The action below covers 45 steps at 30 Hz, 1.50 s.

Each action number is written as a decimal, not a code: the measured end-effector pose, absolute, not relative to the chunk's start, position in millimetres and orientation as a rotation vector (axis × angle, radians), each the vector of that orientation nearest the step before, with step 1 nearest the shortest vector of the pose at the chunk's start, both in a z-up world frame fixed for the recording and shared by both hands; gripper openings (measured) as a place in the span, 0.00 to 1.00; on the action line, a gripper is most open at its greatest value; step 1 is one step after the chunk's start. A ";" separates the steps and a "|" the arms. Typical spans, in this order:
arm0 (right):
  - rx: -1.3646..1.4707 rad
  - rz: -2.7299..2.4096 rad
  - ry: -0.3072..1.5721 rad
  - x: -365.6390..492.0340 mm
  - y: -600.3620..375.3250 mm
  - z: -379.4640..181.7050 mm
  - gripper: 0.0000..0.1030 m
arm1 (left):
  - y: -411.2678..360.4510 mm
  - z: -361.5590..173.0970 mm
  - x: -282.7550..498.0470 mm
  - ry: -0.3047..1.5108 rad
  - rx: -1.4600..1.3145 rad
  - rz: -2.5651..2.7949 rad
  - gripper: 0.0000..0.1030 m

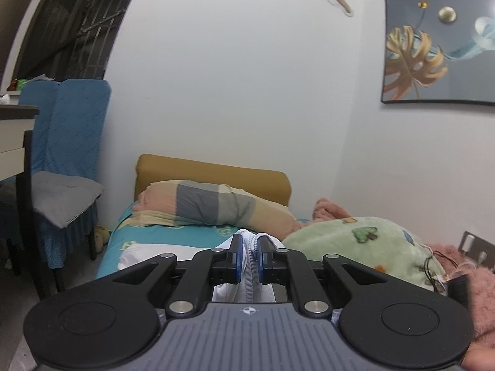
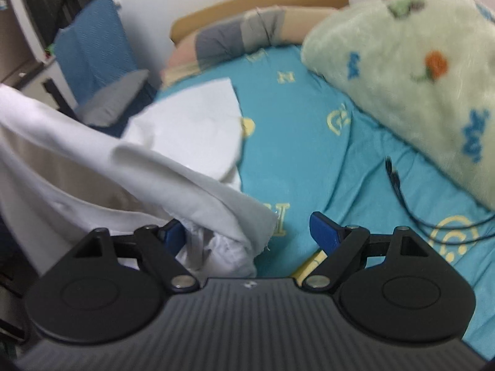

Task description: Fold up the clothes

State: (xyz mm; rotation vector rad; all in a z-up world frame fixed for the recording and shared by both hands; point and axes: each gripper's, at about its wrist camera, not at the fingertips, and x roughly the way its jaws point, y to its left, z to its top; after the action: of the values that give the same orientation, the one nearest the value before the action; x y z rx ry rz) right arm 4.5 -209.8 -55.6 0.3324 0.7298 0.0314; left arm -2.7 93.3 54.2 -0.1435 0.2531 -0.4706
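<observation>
A white garment point(image 2: 173, 160) lies partly on the teal bedsheet point(image 2: 297, 160) and partly lifted off to the left. My left gripper point(image 1: 250, 252) is shut on a bunched edge of the white garment point(image 1: 249, 266), held above the bed. My right gripper point(image 2: 247, 232) is open, its blue pads point(image 2: 323, 230) wide apart. A fold of the garment lies between its fingers, against the left pad; the right pad is over bare sheet.
A striped pillow point(image 1: 213, 205) and tan headboard point(image 1: 213, 173) are at the bed's head. A green fleece blanket point(image 2: 411, 71) is heaped on the right. A black cable point(image 2: 399, 194) lies on the sheet. A blue-covered chair point(image 1: 65, 160) stands left of the bed.
</observation>
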 end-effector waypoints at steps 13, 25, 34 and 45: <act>0.245 0.102 0.657 -80.5 -214.1 -11.5 0.82 | 75.7 50.8 -10.9 0.279 -0.124 -0.589 0.10; 0.162 -0.120 0.659 -44.6 -144.3 -58.5 0.82 | 79.0 46.0 -15.0 0.317 -0.117 -0.512 0.10; 0.252 -0.123 0.401 -74.8 -163.5 -41.5 0.82 | 66.5 33.3 -6.9 0.369 -0.059 -0.494 0.10; 0.248 -0.184 0.769 -36.7 -166.8 -92.4 0.82 | 63.4 19.3 -0.5 0.447 -0.033 -0.374 0.10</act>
State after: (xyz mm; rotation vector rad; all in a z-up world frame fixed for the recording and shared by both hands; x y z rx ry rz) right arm -36.7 -166.8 -92.4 0.2481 0.7692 -0.1840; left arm -0.5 63.4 19.3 -0.0333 0.4466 -0.3744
